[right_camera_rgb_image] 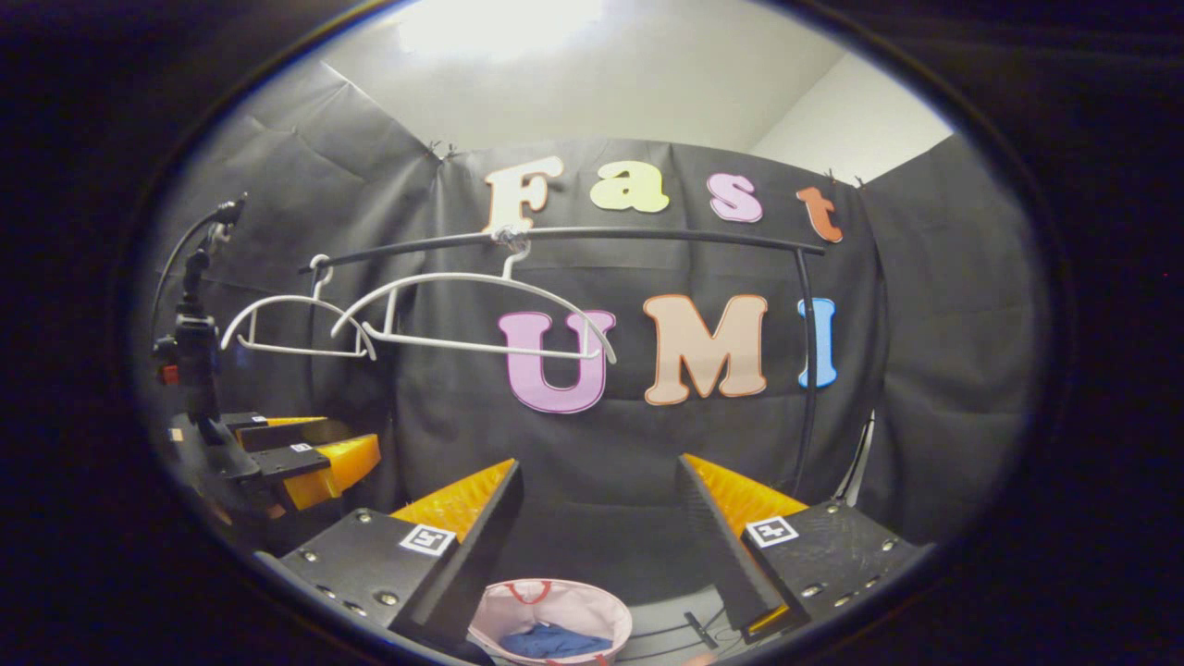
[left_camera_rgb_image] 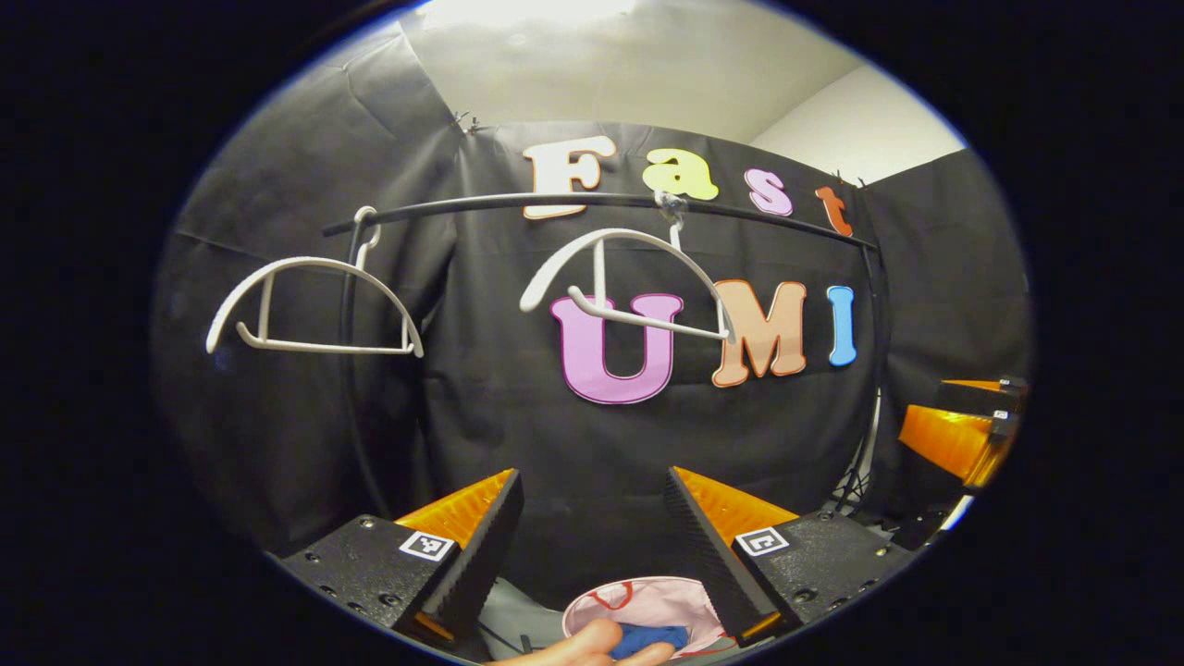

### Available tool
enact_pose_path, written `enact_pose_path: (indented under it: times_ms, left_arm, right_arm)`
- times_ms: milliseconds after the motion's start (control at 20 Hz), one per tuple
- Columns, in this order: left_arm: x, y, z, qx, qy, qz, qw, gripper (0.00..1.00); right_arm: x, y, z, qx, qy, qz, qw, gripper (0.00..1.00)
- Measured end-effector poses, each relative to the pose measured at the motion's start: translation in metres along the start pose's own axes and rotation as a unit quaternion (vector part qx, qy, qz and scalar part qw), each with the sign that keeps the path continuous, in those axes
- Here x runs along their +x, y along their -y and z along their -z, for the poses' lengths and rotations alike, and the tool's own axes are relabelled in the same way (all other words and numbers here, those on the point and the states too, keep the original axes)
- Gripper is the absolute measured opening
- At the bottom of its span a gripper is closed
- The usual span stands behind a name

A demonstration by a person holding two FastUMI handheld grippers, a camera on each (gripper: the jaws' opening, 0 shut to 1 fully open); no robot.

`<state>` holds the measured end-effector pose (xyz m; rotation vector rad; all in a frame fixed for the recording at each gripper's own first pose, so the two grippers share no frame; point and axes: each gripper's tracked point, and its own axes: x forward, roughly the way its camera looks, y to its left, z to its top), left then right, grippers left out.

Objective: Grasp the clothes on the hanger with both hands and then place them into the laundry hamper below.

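Both tongs, left gripper [left_camera_rgb_image: 592, 546] and right gripper [right_camera_rgb_image: 597, 536], gape wide, holding nothing, above round pink laundry hamper [right_camera_rgb_image: 592, 610] containing crumpled blue clothes [right_camera_rgb_image: 555, 640]; two bare white hangers [right_camera_rgb_image: 467, 314] hang from curved black rail [right_camera_rgb_image: 592, 236].

Two white hangers: hanging bare on the black rail, one [right_camera_rgb_image: 298, 326] near the rail's left end, the other [right_camera_rgb_image: 474, 314] near mid-rail, tilting slightly. Pale pink laundry hamper [right_camera_rgb_image: 592, 610] with red handles: standing open-mouthed below the rail. Blue clothes [right_camera_rgb_image: 553, 642]: lying crumpled inside the hamper, at its bottom.
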<state>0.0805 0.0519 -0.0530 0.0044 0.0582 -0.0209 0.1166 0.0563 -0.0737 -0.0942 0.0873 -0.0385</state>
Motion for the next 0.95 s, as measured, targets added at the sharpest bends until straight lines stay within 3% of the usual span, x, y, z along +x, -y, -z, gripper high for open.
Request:
enact_pose_path:
  times_ms: [50,150,250,350,500,700,900,950]
  left_arm:
    - [-0.002,-0.002,-0.001,-0.005,-0.003,-0.005,1.000,0.96]
    - [-0.006,-0.001,-0.004,-0.018,-0.007,-0.008,1.000,0.96]
    - [-0.007,-0.001,-0.008,-0.025,-0.007,-0.015,1.000,0.95]
    - [-0.009,0.006,-0.013,-0.028,-0.005,-0.018,0.999,0.94]
    - [-0.012,0.022,-0.019,-0.021,0.003,-0.021,1.000,0.90]
    - [-0.015,0.058,-0.023,-0.037,0.018,0.000,0.999,0.91]
    - [-0.012,0.068,-0.019,-0.050,0.021,-0.021,0.998,0.90]
    - [-0.011,0.074,-0.018,-0.051,0.019,-0.022,0.998,0.94]
  right_arm:
    - [-0.004,0.004,-0.004,0.002,0.002,-0.001,1.000,0.93]
    - [-0.009,0.010,-0.006,0.005,0.000,-0.005,1.000,0.99]
    - [-0.012,0.017,-0.009,0.007,0.000,-0.007,1.000,0.92]
    - [-0.014,0.024,-0.011,0.010,0.005,-0.006,1.000,1.00]
    - [-0.021,0.034,-0.013,0.003,0.011,-0.010,1.000,1.00]
    - [-0.026,0.042,-0.021,-0.002,0.028,-0.026,0.999,0.94]
    - [-0.027,0.057,-0.022,-0.002,0.039,-0.034,0.999,0.93]
    - [-0.027,0.060,-0.021,-0.001,0.038,-0.038,0.999,0.93]
